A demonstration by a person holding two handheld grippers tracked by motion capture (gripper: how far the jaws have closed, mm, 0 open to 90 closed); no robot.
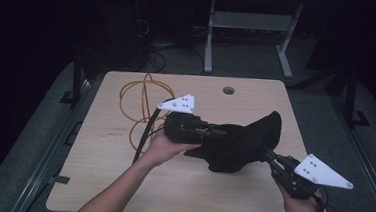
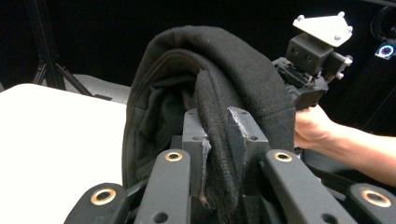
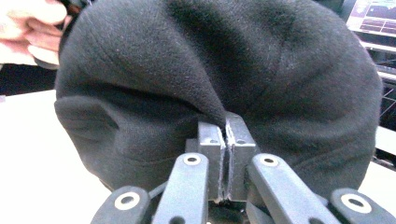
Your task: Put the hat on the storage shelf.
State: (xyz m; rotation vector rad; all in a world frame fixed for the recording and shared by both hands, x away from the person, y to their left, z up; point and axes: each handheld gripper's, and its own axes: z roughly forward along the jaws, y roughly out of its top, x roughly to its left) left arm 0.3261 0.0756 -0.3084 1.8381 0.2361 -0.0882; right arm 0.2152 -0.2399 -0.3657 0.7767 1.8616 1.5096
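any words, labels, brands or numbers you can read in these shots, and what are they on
None can be read.
Black fleece hat: no tag or logo showing.
Screen at the top right of the right gripper view: some lines on it, too small and blurred to read.
Table: bare wood, no print.

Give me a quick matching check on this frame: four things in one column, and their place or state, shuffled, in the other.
Things:
1. left gripper
2. right gripper
3. orange cable
4. round hole

Place or state:
A. in the tabletop near the far edge
B. looped on the table's far left
C. pinching a thin fold of the black cloth
D. clamped on a thick seam of the cloth

Pairs: 1-D, 2-C, 3-B, 4-A
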